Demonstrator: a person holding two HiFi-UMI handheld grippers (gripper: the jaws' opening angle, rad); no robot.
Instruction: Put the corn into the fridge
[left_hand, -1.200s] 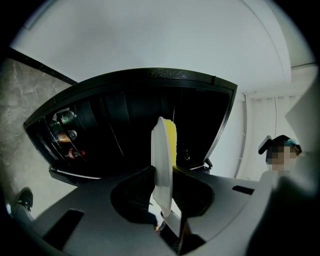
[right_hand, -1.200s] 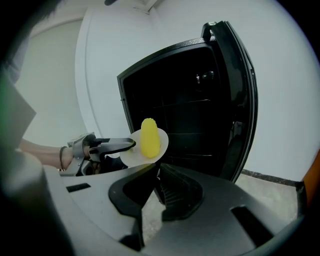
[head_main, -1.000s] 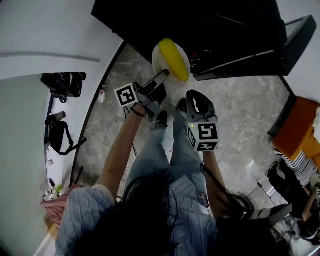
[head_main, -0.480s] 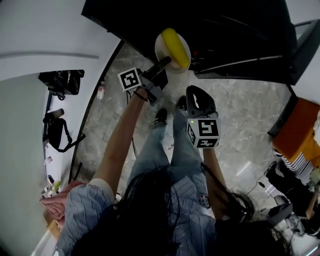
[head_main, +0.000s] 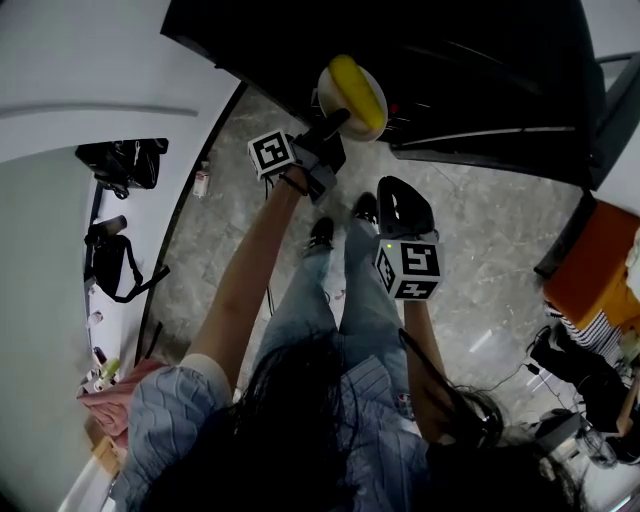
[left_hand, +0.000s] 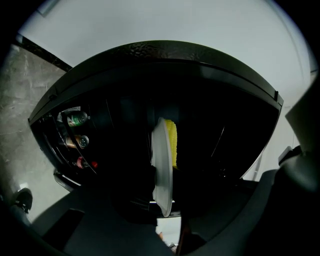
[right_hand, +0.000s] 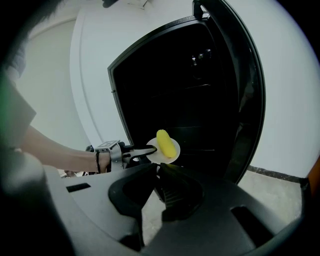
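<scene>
Left gripper (head_main: 325, 135) pinches the plate (head_main: 328, 90); corn (head_main: 358, 90) lies crosswise just past its tips, fridge (head_main: 450, 60) dead ahead. Right gripper (head_main: 396, 192) closed, behind.

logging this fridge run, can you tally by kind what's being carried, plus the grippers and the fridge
corn: 1, lying on the plate
plate: 1
grippers: 2 (left gripper shut on the plate's rim; right gripper shut, empty)
fridge: 1, door open
total: 5
</scene>
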